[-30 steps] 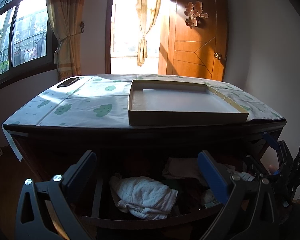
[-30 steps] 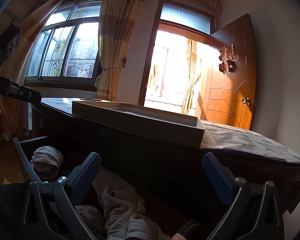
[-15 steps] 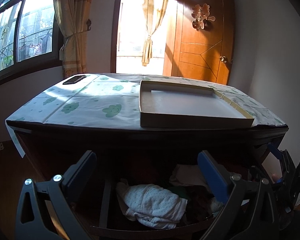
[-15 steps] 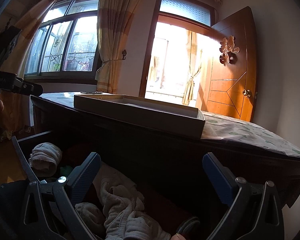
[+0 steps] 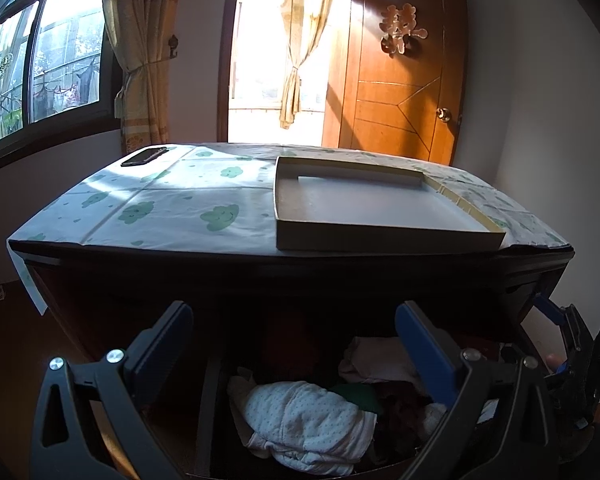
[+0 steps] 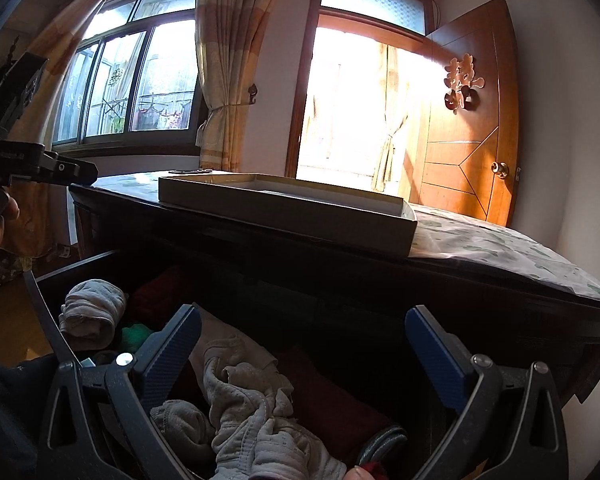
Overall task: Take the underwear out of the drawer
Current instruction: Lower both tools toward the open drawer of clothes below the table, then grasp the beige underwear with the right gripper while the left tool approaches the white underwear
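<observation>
Underwear: we see a pale dotted piece [image 5: 304,424] bunched in the open drawer [image 5: 208,396], low in the left wrist view; in the right wrist view a crumpled pale dotted garment [image 6: 256,420] lies among other clothes in the same drawer [image 6: 48,320]; we cannot tell whether these are one piece.
Other clothes: a rolled grey-white bundle [image 6: 90,314] sits near the drawer's left wall; a green item [image 6: 134,338] lies just beside it; dark red fabric [image 6: 332,400] lies to the right of the crumpled garment.
Left gripper: our left gripper [image 5: 296,344] hangs above the drawer; its blue-padded fingers [image 5: 420,352] are spread wide with nothing between them.
Right gripper: our right gripper [image 6: 302,354] hangs over the clothes; its fingers [image 6: 436,352] are likewise spread and grasp nothing; none touches the cloth.
Dresser: the dark wooden dresser [image 5: 300,276] carries a white cover with green cloud prints [image 5: 172,204].
Box lid: a shallow cardboard tray [image 5: 384,240] rests on the cover toward the right side, near the front edge.
Phone: a dark phone [image 5: 144,156] lies at the far left corner of the cover.
Room: an orange wooden door [image 5: 404,92] stands open behind the dresser; curtains [image 5: 140,60] hang by the window.
</observation>
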Demonstrator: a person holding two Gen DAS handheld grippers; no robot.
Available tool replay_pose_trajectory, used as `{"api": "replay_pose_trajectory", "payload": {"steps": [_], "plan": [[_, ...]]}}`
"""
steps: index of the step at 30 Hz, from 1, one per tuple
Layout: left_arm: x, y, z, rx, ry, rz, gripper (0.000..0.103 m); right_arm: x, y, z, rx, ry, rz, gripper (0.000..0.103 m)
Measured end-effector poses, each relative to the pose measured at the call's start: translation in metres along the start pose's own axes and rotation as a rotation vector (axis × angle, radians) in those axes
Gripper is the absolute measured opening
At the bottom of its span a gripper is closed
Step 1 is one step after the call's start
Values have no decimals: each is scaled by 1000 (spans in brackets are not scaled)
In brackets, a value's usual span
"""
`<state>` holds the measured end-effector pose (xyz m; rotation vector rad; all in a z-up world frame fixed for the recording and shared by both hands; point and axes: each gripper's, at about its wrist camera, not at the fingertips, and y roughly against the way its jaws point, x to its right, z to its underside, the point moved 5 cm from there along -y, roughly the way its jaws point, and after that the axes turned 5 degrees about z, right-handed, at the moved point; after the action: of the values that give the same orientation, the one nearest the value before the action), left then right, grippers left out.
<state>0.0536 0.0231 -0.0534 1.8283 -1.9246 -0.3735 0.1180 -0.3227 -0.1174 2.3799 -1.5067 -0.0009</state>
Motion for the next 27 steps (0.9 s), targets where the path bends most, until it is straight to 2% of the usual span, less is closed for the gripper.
{"api": "replay_pose_trajectory", "payload": {"steps": [7, 12, 18, 23, 27], "plan": [[0, -2, 1, -17, -11, 2, 103, -2, -2, 2, -29, 6, -9, 103], [-1, -3, 0, -25, -13, 1, 103, -4, -4, 3, -81, 2, -36, 103], [0, -8, 2, -57, -38, 10, 103, -5, -5, 4, -92, -1, -35, 103], [-5, -15, 6, -106, -58, 18, 103, -6, -12, 5, -161, 6, -68, 103], [-12, -20, 10, -128, -34, 18, 103, -5, -23, 8, -269, -6, -120, 103]]}}
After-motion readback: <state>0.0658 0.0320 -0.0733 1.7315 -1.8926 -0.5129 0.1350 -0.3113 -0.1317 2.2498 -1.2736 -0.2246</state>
